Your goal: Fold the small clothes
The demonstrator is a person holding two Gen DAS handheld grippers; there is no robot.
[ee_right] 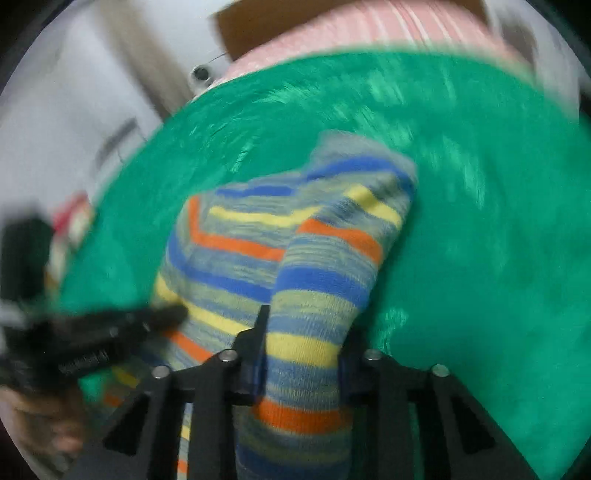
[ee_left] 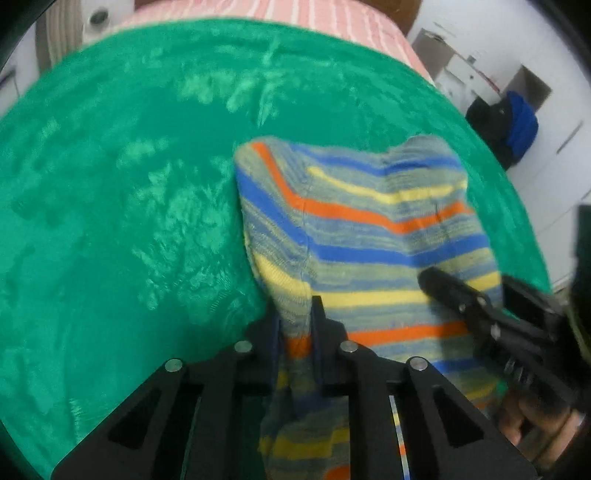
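Note:
A small knit garment (ee_left: 354, 221) striped blue, yellow, orange and grey lies on a green plush cloth (ee_left: 129, 184). In the left wrist view my left gripper (ee_left: 295, 306) is shut on a pinched fold at the garment's near left edge. My right gripper (ee_left: 436, 280) reaches onto the garment from the right, with a hand behind it. The right wrist view is blurred: the right gripper (ee_right: 306, 321) is shut on a thick bunched part of the garment (ee_right: 321, 266), which fills the gap between its fingers. The left gripper (ee_right: 162, 317) is at the left on the same cloth (ee_right: 480, 240).
Pink striped bedding (ee_left: 295, 11) lies beyond the green cloth's far edge. White cabinets and a blue and black bundle (ee_left: 517, 125) stand off to the right. A round white fitting (ee_right: 201, 74) is on the wall at the back.

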